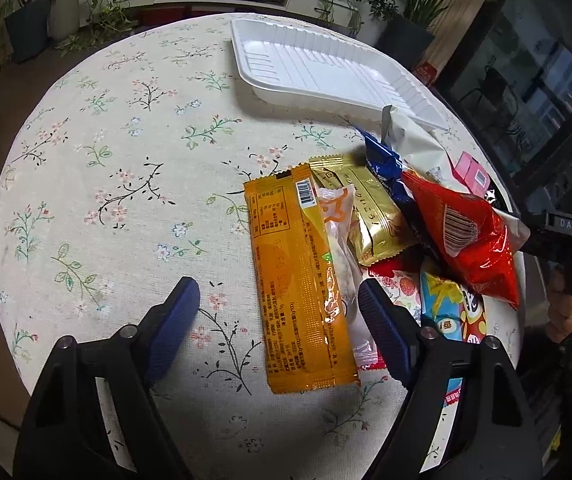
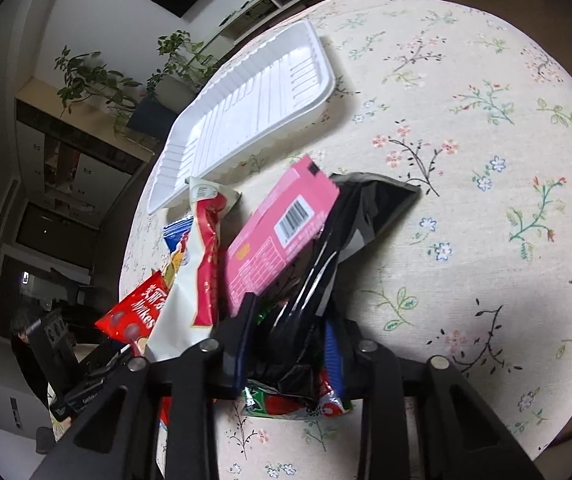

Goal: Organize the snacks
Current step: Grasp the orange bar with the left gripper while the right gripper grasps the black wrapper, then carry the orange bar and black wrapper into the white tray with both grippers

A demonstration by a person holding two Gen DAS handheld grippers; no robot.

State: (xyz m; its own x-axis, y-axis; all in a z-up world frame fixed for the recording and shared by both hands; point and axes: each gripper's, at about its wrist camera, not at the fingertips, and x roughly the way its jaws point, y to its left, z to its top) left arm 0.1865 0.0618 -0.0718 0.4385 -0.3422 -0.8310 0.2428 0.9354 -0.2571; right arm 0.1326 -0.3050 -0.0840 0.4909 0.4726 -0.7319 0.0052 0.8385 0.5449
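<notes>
Potted plants and a low white shelf line the room behind your round table [image 1: 126, 160], spread with a floral cloth. Your white ribbed tray [image 1: 305, 64] sits at the far side, nothing in it, just beyond a loose heap of snack packets.

Your left gripper [image 1: 278, 320] stands wide above the near end of the heap. A long orange packet [image 1: 297, 280] lies flat between its blue pads [image 1: 178, 316], and neither pad presses on it. Beside the orange packet lie a gold packet [image 1: 373, 220] and a red packet [image 1: 469, 240], with a blue wrapper [image 1: 381, 168] poking out behind.

Your right gripper [image 2: 289, 344] is narrowed around a crumpled black bag [image 2: 325, 264], its pads closed against the bag's lower end. A pink packet [image 2: 278, 232] leans against the bag, and a white-and-red packet [image 2: 198, 272] stands to its left. A green-and-red wrapper [image 2: 286, 404] lies under the fingers.
</notes>
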